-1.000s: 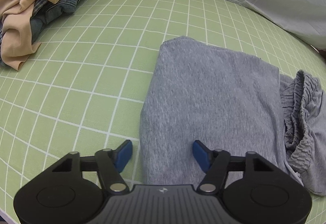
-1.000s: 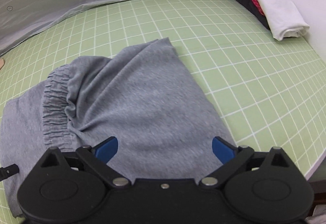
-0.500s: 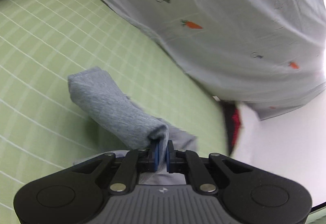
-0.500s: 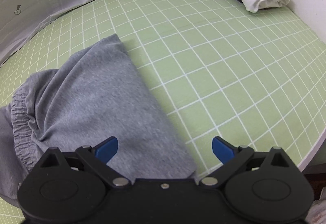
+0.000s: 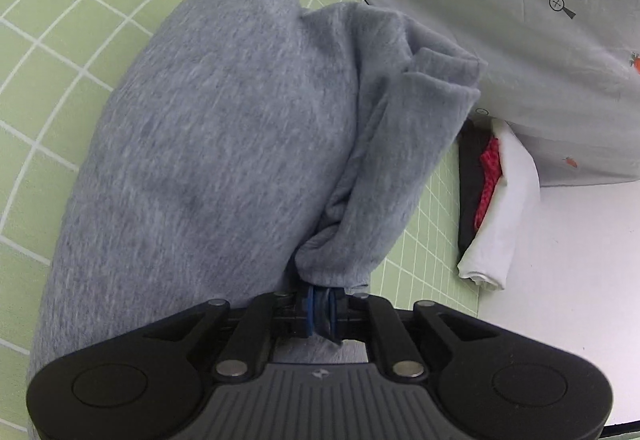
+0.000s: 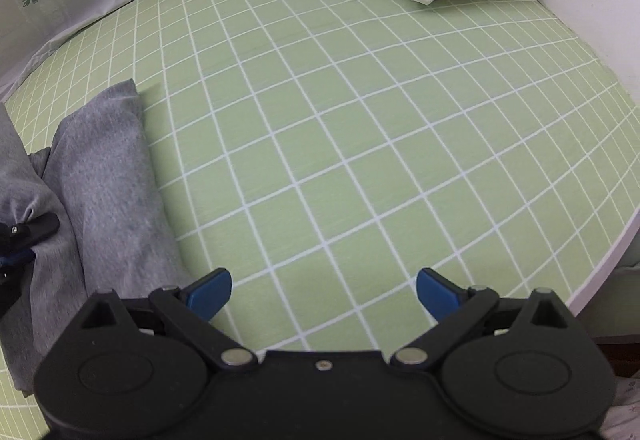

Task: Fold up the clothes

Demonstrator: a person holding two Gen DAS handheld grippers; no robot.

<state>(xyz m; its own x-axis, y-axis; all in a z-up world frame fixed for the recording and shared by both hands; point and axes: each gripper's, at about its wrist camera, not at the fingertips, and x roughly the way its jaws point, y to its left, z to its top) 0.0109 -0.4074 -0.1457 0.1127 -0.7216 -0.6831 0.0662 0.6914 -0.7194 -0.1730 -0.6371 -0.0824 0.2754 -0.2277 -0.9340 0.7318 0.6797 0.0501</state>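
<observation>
Left wrist | left claw [image 5: 320,310] pinching soft heathered grey garment [image 5: 224,143] | bunched

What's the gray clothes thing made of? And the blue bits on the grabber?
The gray garment looks like soft knit jersey, probably cotton blend: heathered, slightly fuzzy, matte, and it bunches where the left gripper pinches it. The blue pads on the open right gripper look like smooth rubber or plastic with a faint sheen; which one is hard to tell.

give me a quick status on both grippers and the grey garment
Left gripper shut on grey garment, bunched and lifted. Right gripper open, empty. Nothing in the way.
</observation>
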